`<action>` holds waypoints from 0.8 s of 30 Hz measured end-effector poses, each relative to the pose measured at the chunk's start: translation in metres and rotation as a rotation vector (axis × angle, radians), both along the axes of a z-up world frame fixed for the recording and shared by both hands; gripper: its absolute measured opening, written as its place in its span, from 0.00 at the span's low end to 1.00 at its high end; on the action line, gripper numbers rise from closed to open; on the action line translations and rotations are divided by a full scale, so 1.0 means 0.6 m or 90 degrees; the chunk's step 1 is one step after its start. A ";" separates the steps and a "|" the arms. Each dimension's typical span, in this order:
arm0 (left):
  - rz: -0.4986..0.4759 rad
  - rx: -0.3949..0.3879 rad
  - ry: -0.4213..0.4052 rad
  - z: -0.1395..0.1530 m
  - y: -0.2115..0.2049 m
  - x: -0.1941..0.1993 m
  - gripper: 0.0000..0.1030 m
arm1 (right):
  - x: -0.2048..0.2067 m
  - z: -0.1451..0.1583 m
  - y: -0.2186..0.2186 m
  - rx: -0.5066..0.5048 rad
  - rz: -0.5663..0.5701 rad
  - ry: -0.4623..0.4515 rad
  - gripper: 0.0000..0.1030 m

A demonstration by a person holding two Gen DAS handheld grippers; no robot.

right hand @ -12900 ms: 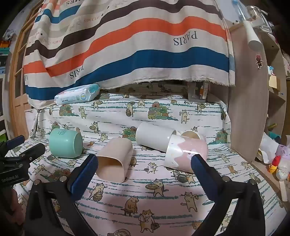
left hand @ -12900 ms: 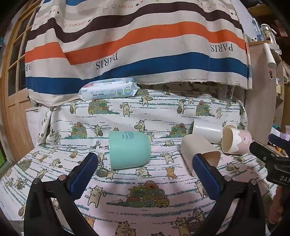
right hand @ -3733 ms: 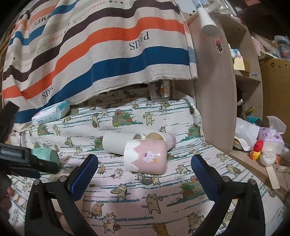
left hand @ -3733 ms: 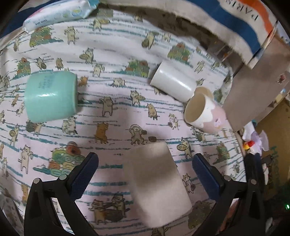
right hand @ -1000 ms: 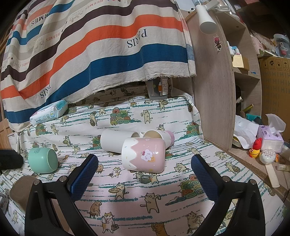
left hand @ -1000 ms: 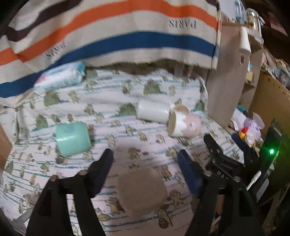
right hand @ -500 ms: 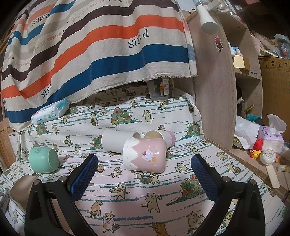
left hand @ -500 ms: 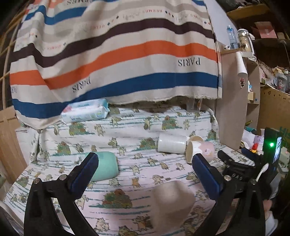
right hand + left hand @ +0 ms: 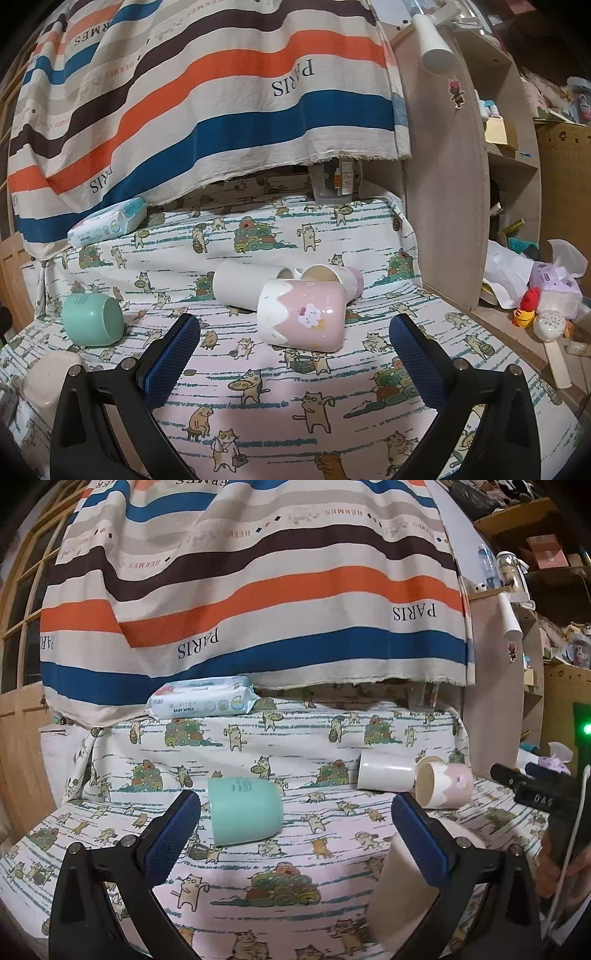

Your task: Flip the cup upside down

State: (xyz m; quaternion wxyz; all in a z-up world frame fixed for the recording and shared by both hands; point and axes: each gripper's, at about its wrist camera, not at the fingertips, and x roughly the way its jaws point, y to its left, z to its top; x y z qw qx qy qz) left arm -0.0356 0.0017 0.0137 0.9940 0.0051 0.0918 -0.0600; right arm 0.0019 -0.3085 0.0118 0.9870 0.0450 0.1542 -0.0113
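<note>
On the left of the cat-print counter, the mint cup lies on its side, long axis running left to right; in your right wrist view its mouth or base, you cannot tell which, faces the right gripper. Behind it, a pack of baby wipes rests at the foot of the striped cloth.

Your left gripper sits low over the counter and looks level along it toward the striped cloth, jaws wide apart and holding nothing. The mint cup lies just beyond the left blue pad. The beige cup stands upside down near the front edge, flat base up and long axis vertical; the right pad overlaps it in view, and you cannot tell whether they touch. In the right wrist view the same cup shows at the far left edge.

Further right, the white cup lies on its side with its mouth turned to the right. The pink cup lies on its side in front of it, touching it, white-scalloped rim end to the left. A second pink-based cup lies just behind, mouth toward you.

Your right gripper hovers low in front of the pink cup, pointed slightly down, jaws spread wide and empty, the pink cup between the pads in view but beyond them
</note>
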 end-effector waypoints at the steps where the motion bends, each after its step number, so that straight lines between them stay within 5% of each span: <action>1: -0.003 0.002 0.002 -0.003 0.002 0.001 1.00 | 0.001 0.000 0.002 -0.002 0.002 0.000 1.00; 24: -0.016 0.001 0.008 -0.016 0.003 0.004 1.00 | 0.003 0.001 0.038 -0.060 0.046 0.008 1.00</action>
